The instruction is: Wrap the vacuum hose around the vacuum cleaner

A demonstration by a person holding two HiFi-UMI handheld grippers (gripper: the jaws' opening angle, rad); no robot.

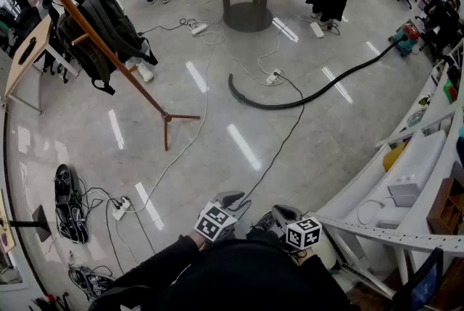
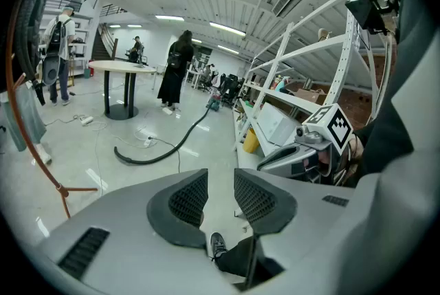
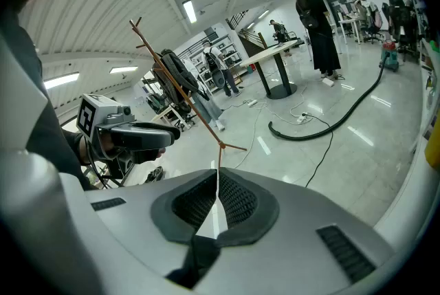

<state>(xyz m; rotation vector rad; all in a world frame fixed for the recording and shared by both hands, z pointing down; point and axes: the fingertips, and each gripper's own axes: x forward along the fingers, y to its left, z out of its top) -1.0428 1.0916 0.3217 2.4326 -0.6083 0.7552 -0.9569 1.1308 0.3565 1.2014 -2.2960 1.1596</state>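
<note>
Down at the bottom edge of the head view, the left gripper (image 1: 230,201) and right gripper (image 1: 284,214) are hovering side by side, their fingers (image 2: 187,201) clenched on nothing, their bodies partly cut off by dark sleeves (image 1: 217,273). Well apart, mid-frame, the black vacuum hose (image 1: 250,104) is lying curved on the floor (image 1: 326,143), running toward the upper right, where the vacuum cleaner (image 1: 407,34) is showing small and hard to make out.

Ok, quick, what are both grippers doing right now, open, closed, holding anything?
Left gripper: closed, fingers a sliver apart, holding nothing.
Right gripper: closed, fingers touching, holding nothing.
</note>
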